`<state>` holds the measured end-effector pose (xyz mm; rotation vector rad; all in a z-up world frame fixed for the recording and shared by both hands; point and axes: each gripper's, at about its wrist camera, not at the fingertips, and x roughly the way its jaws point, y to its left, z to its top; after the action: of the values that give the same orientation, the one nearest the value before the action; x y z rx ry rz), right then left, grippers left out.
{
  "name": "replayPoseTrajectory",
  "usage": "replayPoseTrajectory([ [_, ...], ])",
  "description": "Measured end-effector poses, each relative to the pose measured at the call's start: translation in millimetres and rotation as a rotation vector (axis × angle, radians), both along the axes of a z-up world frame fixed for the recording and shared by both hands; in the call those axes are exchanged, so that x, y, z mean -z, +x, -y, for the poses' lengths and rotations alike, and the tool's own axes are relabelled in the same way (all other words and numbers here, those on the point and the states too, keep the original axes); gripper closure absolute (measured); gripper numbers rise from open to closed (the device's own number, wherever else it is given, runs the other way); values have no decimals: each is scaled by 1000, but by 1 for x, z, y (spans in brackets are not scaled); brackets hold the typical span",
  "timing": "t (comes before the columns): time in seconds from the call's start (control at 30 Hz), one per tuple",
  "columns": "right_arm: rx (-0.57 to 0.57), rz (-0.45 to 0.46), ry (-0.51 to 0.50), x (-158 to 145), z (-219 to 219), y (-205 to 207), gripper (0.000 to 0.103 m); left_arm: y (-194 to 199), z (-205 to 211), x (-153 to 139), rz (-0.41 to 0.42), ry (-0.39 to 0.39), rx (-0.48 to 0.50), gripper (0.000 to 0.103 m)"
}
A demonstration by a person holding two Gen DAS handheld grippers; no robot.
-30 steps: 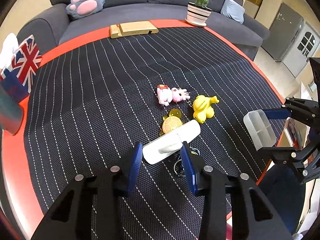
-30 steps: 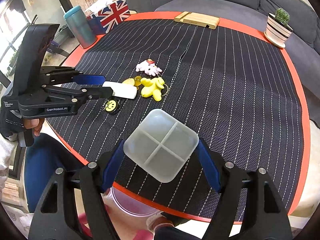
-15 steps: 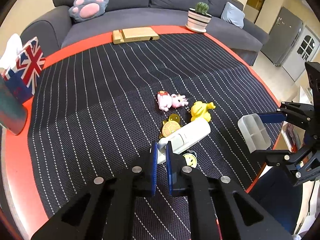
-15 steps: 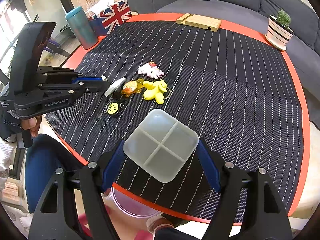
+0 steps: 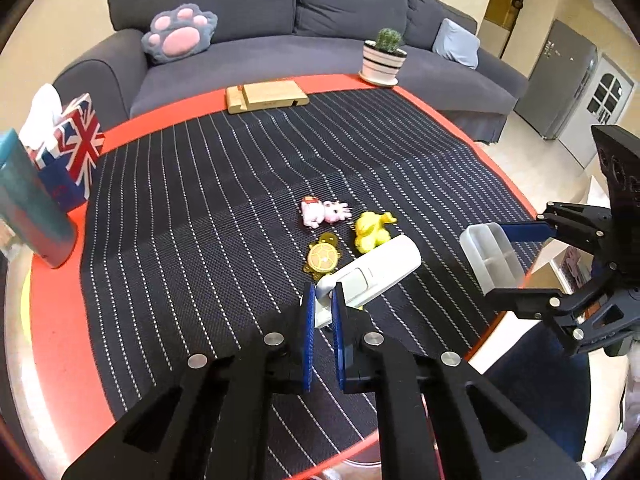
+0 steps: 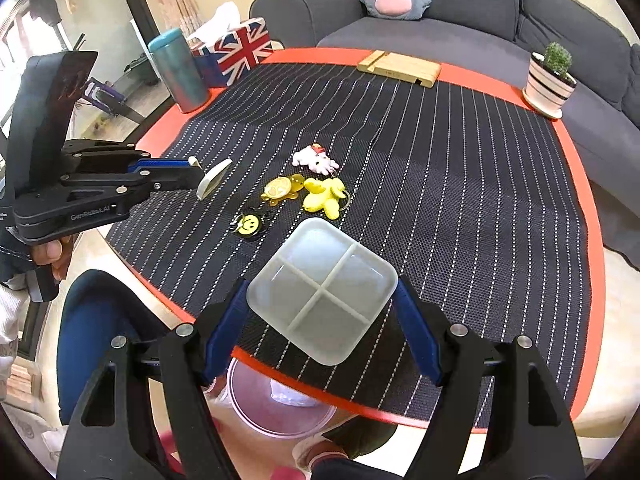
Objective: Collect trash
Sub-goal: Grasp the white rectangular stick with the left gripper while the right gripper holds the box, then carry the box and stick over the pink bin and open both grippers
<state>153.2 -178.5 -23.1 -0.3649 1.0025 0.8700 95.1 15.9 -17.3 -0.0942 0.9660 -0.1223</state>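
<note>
My left gripper [image 5: 321, 312] is shut on one end of a white oblong plastic case [image 5: 372, 276] and holds it lifted above the black striped mat; the case also shows edge-on in the right wrist view [image 6: 214, 178]. My right gripper [image 6: 322, 312] is shut on a frosted square four-compartment box [image 6: 320, 288], held over the table's near edge; the box also shows in the left wrist view [image 5: 492, 258]. Below it stands a pink bin [image 6: 280, 408] with white trash inside.
On the mat lie a white-pink plush keychain [image 5: 324, 212], a yellow duck [image 5: 372, 230], a turtle charm [image 5: 322, 258] and a smiley keychain [image 6: 249, 224]. At the rim stand a wooden stand [image 5: 266, 96], a potted cactus [image 5: 384, 58], a Union Jack tissue box [image 5: 68, 148] and a teal cup [image 5: 30, 208].
My left gripper closed on the white case and lifted it off the mat, uncovering the smiley keychain. My right gripper with the box stayed nearly still.
</note>
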Motion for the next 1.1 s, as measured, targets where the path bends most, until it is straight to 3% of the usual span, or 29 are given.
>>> replayPoseTrajectory([
  [0.67,-70,49,26,-25,26,-69,31,-70,30,-18,53,-22,45,95],
  [1.1,-130,-19,2,-3,31,-113,31,-103,37,-11,44,-49,48,95],
])
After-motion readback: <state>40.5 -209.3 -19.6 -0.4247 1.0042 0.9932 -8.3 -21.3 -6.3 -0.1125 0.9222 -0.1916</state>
